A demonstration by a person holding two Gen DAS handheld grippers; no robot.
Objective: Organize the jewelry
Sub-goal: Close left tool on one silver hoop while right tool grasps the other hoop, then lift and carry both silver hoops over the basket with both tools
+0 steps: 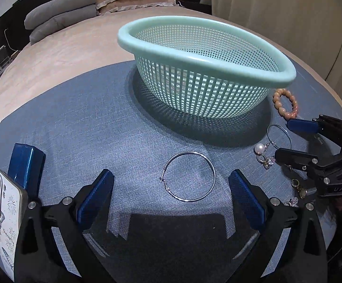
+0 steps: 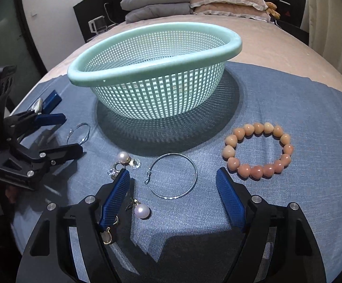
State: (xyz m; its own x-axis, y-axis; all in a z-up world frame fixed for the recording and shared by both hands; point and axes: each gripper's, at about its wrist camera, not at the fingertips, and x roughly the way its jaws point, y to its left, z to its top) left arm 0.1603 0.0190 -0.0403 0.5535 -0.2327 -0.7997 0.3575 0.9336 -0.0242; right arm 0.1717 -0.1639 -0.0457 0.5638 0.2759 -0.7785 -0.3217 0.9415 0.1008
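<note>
A mint mesh basket (image 1: pixel 206 56) (image 2: pixel 147 70) stands on a blue cloth. In front of it lies a silver hoop earring (image 1: pixel 214 176); my left gripper (image 1: pixel 171 174) hangs open over it, one finger on either side, not touching. A second silver hoop (image 2: pixel 195 174) lies between the open fingers of my right gripper (image 2: pixel 173 172), also untouched. A pink bead bracelet (image 2: pixel 257 172) (image 1: pixel 286 105) lies to the right of that hoop. Pearl earrings (image 2: pixel 142 211) (image 2: pixel 123 157) and small gold pieces lie by the right gripper's left finger. Each gripper shows in the other's view (image 1: pixel 283 139) (image 2: pixel 73 134).
A phone (image 1: pixel 6 212) leans on a blue box (image 1: pixel 26 167) at the cloth's left edge. The blue cloth (image 2: pixel 289 99) covers the near end of a beige bed, with grey and pink pillows (image 2: pixel 194 2) at the far end. A curtain (image 1: pixel 277 11) hangs at the right.
</note>
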